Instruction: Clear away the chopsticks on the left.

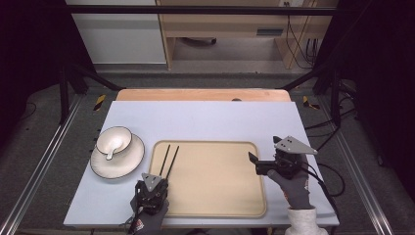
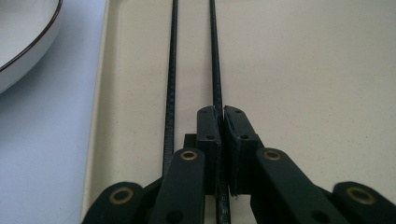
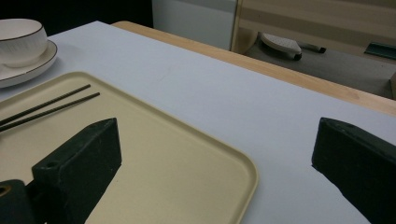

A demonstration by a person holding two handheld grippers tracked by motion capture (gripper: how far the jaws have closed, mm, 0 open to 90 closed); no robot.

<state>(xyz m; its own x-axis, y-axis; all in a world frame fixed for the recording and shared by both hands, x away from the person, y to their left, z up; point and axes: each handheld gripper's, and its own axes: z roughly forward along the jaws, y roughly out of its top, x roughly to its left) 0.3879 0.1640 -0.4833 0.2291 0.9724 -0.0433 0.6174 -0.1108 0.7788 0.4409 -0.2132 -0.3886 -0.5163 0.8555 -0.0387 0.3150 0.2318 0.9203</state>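
Two thin black chopsticks lie side by side on the left part of a beige tray. My left gripper sits at their near ends, shut on the right chopstick. The left chopstick runs free just outside the jaws. My right gripper hovers over the tray's right edge, open wide with nothing between its fingers. From the right gripper view the chopsticks lie far off to the left.
A white bowl holding a white spoon stands on a dark-rimmed white plate, left of the tray. The pale blue table top has a wooden strip along its far edge.
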